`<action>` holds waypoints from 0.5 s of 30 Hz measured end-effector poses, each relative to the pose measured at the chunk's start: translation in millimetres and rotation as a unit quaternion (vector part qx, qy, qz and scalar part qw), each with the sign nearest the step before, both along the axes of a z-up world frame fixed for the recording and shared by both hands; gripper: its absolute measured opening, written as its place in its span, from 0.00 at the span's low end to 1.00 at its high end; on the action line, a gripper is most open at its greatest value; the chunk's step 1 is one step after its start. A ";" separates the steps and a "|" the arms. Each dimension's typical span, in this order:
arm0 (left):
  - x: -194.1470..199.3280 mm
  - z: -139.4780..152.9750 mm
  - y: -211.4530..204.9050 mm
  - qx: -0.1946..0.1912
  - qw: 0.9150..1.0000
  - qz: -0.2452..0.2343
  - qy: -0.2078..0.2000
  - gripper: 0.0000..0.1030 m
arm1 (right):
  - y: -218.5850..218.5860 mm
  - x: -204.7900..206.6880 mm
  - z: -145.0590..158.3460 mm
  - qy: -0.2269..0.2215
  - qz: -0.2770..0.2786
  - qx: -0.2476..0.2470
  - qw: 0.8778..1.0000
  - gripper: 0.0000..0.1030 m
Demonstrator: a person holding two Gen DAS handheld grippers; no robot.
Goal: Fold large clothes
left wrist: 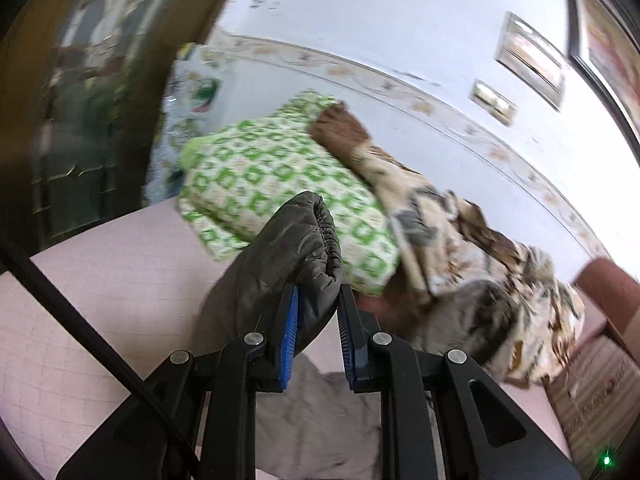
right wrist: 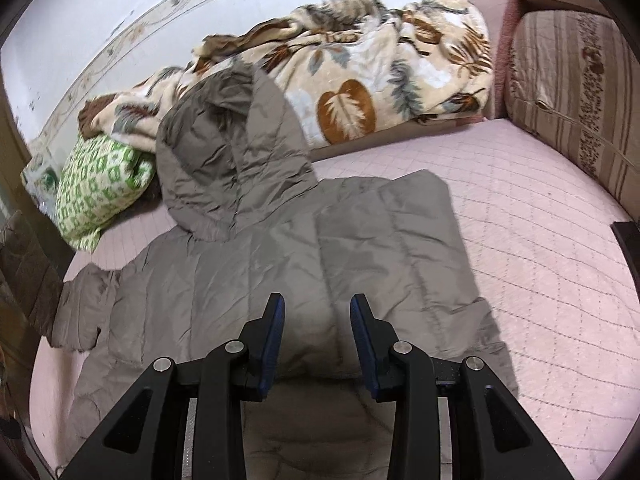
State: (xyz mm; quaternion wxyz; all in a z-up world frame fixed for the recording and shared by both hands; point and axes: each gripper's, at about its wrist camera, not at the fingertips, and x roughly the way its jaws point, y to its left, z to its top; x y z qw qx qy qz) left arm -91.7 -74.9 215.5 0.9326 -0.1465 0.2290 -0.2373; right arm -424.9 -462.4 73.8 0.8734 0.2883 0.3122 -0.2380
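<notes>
A grey puffer jacket (right wrist: 256, 264) lies spread on the pink quilted bed (right wrist: 520, 240), its hood (right wrist: 232, 148) pointing toward the blankets. In the left wrist view my left gripper (left wrist: 318, 300) is shut on the jacket's sleeve (left wrist: 276, 260) just below its elastic cuff, and the sleeve is lifted off the bed. In the right wrist view my right gripper (right wrist: 316, 320) is near the jacket's lower edge. A puffed fold of grey fabric (right wrist: 312, 344) fills the gap between its blue pads, which press on it.
A green-patterned pillow (right wrist: 96, 188) and a leaf-print blanket (right wrist: 360, 64) lie along the white wall (left wrist: 400, 20). A striped cushion (right wrist: 572, 92) stands at the bed's right end. A dark door frame (left wrist: 80, 120) is to the left.
</notes>
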 end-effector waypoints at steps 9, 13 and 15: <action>-59.4 -2.0 -92.0 0.046 0.991 -0.124 -0.015 0.18 | -15.4 -12.9 1.0 -0.011 -0.030 0.012 0.999 0.36; -89.8 -22.1 -135.5 0.077 0.981 -0.177 -0.017 0.18 | -16.6 -12.9 2.2 -0.011 -0.034 0.009 0.999 0.36; -103.9 -37.6 -158.6 0.100 0.974 -0.204 -0.011 0.18 | -16.2 -12.6 2.4 -0.010 -0.033 0.007 0.999 0.36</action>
